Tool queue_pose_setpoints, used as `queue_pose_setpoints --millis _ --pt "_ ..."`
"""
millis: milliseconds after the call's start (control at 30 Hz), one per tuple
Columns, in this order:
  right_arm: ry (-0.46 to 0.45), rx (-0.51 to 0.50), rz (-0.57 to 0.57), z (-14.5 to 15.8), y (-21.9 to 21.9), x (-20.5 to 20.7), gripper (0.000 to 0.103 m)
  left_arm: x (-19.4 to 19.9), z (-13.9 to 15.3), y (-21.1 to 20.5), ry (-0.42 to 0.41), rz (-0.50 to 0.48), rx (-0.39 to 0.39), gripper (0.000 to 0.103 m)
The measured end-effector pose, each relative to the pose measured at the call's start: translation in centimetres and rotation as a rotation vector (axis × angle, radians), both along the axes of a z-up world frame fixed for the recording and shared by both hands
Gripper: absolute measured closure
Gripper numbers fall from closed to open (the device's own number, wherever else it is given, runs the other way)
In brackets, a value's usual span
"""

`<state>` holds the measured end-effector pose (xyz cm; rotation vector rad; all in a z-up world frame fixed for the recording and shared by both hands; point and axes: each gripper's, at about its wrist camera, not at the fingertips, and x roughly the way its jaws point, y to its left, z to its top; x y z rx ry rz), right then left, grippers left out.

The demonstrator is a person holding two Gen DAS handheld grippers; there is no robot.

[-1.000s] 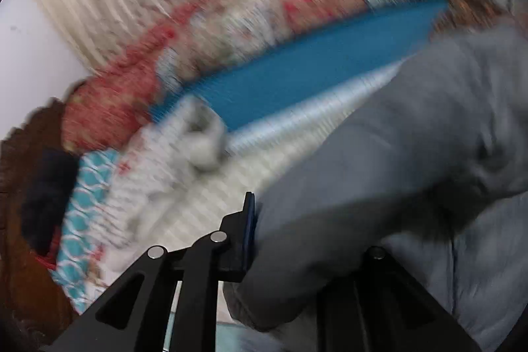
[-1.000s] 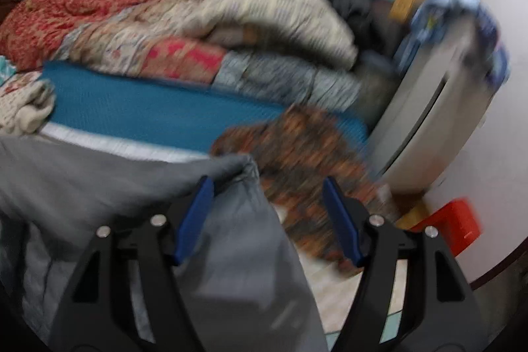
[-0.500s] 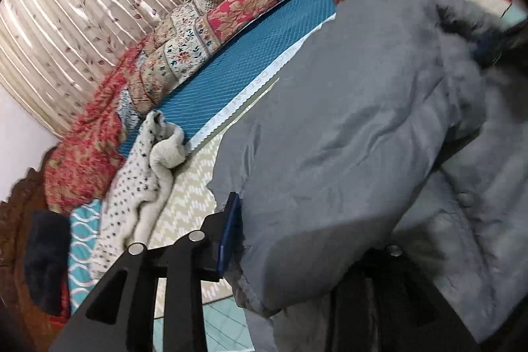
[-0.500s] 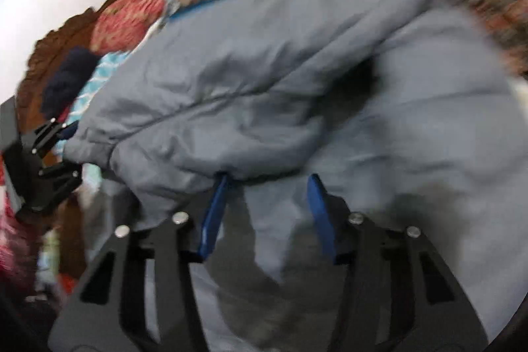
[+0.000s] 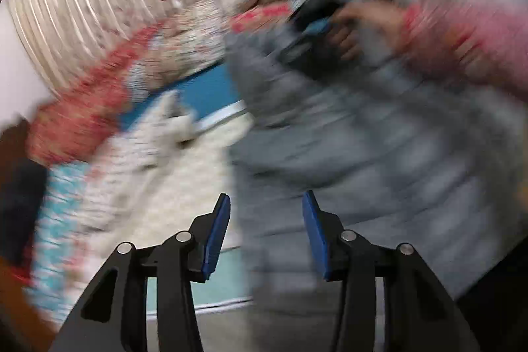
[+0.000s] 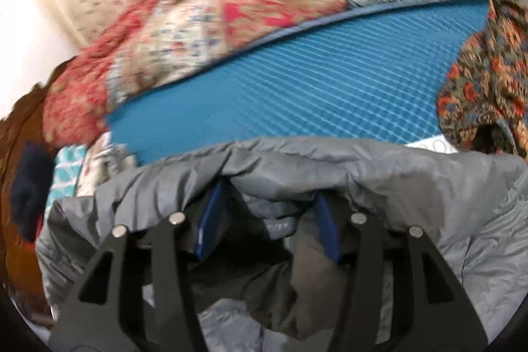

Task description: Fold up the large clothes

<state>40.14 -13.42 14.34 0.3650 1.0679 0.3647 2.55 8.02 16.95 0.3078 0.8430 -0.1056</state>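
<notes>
Grey padded jacket (image 6: 379,187): heaped on the bed in front of a blue mat (image 6: 297,88). Left gripper (image 5: 265,203): jaws apart, empty, over the jacket's edge. Right gripper (image 6: 267,197): jaws spread, tips buried beneath a fold; grip undeterminable. Patterned quilts (image 6: 231,12) behind.

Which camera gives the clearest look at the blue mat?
The right wrist view: the blue mat is sharp and wide, its diamond texture visible behind the grey jacket. The left wrist view shows only a small blurred patch.

i see a plain grey jacket (image 6: 412,187), a teal diamond-textured mat (image 6: 313,81), a red-and-cream patchwork quilt (image 6: 231,15), and blue pads (image 5: 216,233).
</notes>
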Motion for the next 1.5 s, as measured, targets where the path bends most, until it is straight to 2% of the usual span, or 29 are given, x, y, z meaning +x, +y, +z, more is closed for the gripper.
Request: queue_pose_setpoints --millis 67,100,133,167,200,233,300,400,433,467,500,533,567,600,633,667,733,767,867,967,1000,1100,1167,1267,1333,1367,1400,1433,1500 --pt "-0.041 0.032 -0.004 0.1 -1.3 -1.3 0.052 -0.1 0.1 -2.1 0.018 -0.065 -0.170 0.103" --pt "-0.064 0.030 0.006 0.1 -1.7 -2.4 0.052 0.2 -0.8 -3.6 0.056 -0.112 -0.269 0.103" --pt "-0.085 0.028 0.021 0.4 -2.4 -3.7 0.052 0.7 -1.9 -4.8 0.086 -0.141 -0.312 0.103" --pt "-0.114 0.036 0.043 0.8 -3.8 -6.0 0.051 1.4 -3.8 -6.4 0.118 -0.163 -0.297 0.103" --pt "-0.132 0.046 0.049 0.9 -4.9 -7.9 0.050 2.0 -5.3 -7.3 0.133 -0.158 -0.251 0.103" --pt "-0.154 0.062 0.058 1.1 -6.9 -10.8 0.044 2.8 -6.7 -7.7 0.148 -0.142 -0.213 0.103" --pt "-0.154 0.077 0.085 0.6 -9.9 -14.9 0.043 4.7 -8.7 -6.6 0.176 -0.075 -0.192 0.103" --pt "-0.136 0.035 0.057 -0.7 -15.9 -23.0 0.043 7.6 -9.3 -1.7 0.162 0.093 -0.170 0.103" --pt "-0.141 0.001 0.035 -0.9 -17.3 -25.1 0.043 8.5 -9.2 0.2 0.142 0.150 -0.145 0.103" --pt "-0.165 -0.078 0.002 -0.9 -19.2 -27.9 0.043 9.3 -9.0 1.6 0.123 0.191 -0.112 0.103" --pt "-0.185 -0.138 -0.019 -0.8 -20.0 -29.5 0.043 10.5 -8.9 3.6 0.096 0.254 -0.047 0.103" --pt "-0.204 -0.223 -0.053 -0.6 -21.0 -31.1 0.040 11.9 -8.7 5.4 0.072 0.317 0.019 0.103" --pt "-0.219 -0.292 -0.081 -0.5 -21.9 -32.4 0.032 13.3 -8.5 7.3 0.050 0.382 0.078 0.103" --pt "-0.242 -0.359 -0.106 -0.2 -22.9 -33.5 0.030 15.0 -8.2 9.8 0.033 0.488 0.154 0.103" --pt "-0.256 -0.392 -0.114 -0.1 -23.4 -33.9 0.026 16.1 -7.8 11.3 0.033 0.563 0.193 0.103" --pt "-0.258 -0.424 -0.119 -0.1 -24.0 -34.1 0.022 16.7 -7.2 12.5 0.032 0.616 0.189 0.103" --pt "-0.242 -0.425 -0.120 -0.5 -25.3 -33.6 0.018 16.0 -4.7 13.4 -0.007 0.630 0.049 0.103" --pt "-0.228 -0.397 -0.114 -0.9 -25.7 -33.1 0.016 14.9 -3.5 12.8 -0.042 0.604 -0.004 0.103" --pt "-0.208 -0.363 -0.124 -1.7 -26.3 -31.4 0.016 12.8 -2.8 10.4 -0.046 0.506 -0.055 0.103" --pt "-0.238 -0.256 -0.143 -0.7 -27.8 -28.1 0.016 8.8 -4.5 8.1 0.025 0.352 -0.110 0.103" --pt "-0.230 -0.232 -0.142 -0.6 -27.8 -27.0 0.016 7.3 -5.5 6.9 0.065 0.297 -0.103 0.103" --pt "-0.172 -0.202 -0.144 -1.9 -28.4 -22.3 0.016 4.5 -8.7 4.7 0.146 0.214 -0.048 0.103" --pt "-0.107 -0.165 -0.135 -3.6 -28.7 -18.9 0.016 3.4 -10.8 4.5 0.223 0.216 -0.064 0.103" --pt "-0.047 -0.135 -0.114 -5.3 -28.2 -15.2 0.016 2.5 -12.5 4.0 0.291 0.236 -0.087 0.103" --pt "0.013 -0.035 -0.091 -6.7 -27.4 -12.6 0.016 2.0 -13.3 3.3 0.306 0.250 -0.081 0.103" --pt "0.048 0.030 -0.077 -7.2 -26.7 -11.5 0.034 1.9 -13.5 3.4 0.312 0.255 -0.087 0.103" --pt "0.064 0.031 -0.055 -7.2 -25.8 -10.8 0.053 1.7 -13.7 3.6 0.317 0.260 -0.088 0.103" --pt "0.066 0.006 -0.030 -6.7 -24.7 -10.1 0.090 1.7 -13.7 3.7 0.319 0.262 -0.087 0.103" --pt "-0.007 -0.015 -0.006 -4.3 -23.2 -9.2 0.097 1.8 -13.4 4.0 0.322 0.266 -0.095 0.103"
